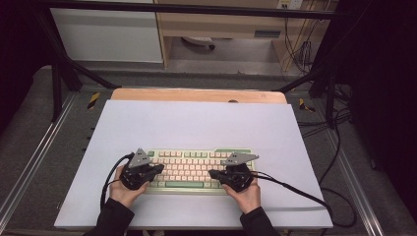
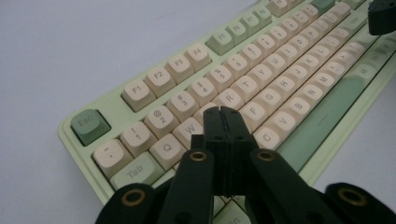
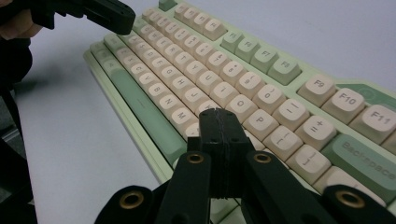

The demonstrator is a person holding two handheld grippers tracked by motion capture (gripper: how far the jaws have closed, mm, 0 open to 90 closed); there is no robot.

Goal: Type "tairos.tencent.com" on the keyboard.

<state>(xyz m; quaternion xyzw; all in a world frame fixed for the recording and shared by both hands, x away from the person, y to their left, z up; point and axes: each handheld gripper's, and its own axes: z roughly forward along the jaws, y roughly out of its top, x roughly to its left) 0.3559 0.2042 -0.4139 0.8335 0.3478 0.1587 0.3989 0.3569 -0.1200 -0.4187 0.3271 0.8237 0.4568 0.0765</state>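
Two grippers over a green-and-cream keyboard (image 1: 196, 168) lying near the front edge of the white table (image 1: 196, 123); left gripper (image 2: 221, 112) pressed closed, empty, above the W and E keys. Right gripper (image 3: 217, 113) likewise closed on nothing, poised near the L key.
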